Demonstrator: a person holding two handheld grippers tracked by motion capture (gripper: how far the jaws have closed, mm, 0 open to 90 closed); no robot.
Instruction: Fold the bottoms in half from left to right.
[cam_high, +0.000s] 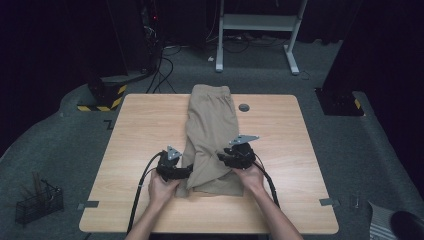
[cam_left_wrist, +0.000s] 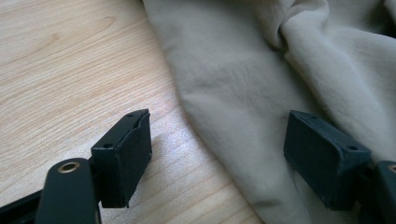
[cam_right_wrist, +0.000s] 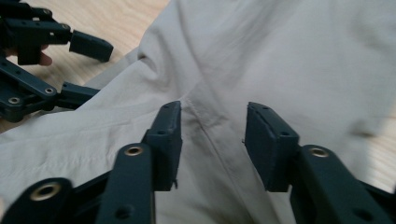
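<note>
A beige folded garment (cam_high: 210, 132) lies lengthwise down the middle of the wooden table (cam_high: 140, 125). My left gripper (cam_high: 186, 172) sits at the garment's near left edge. In the left gripper view it (cam_left_wrist: 217, 126) is open wide: one jaw is over bare wood, the other over the cloth (cam_left_wrist: 243, 79), whose edge runs between them. My right gripper (cam_high: 224, 159) hovers over the near right part of the garment. In the right gripper view it (cam_right_wrist: 214, 112) is open above a seam in the cloth (cam_right_wrist: 280, 60), its pads not pressing on the fabric. The left gripper (cam_right_wrist: 79, 70) shows farther off there.
A grey grommet (cam_high: 244, 107) is set in the table right of the garment. On the floor stand a black wire basket (cam_high: 37, 202) at the left, a yellow-black striped base (cam_high: 102, 97) with cables, and a white desk frame (cam_high: 257, 25) behind.
</note>
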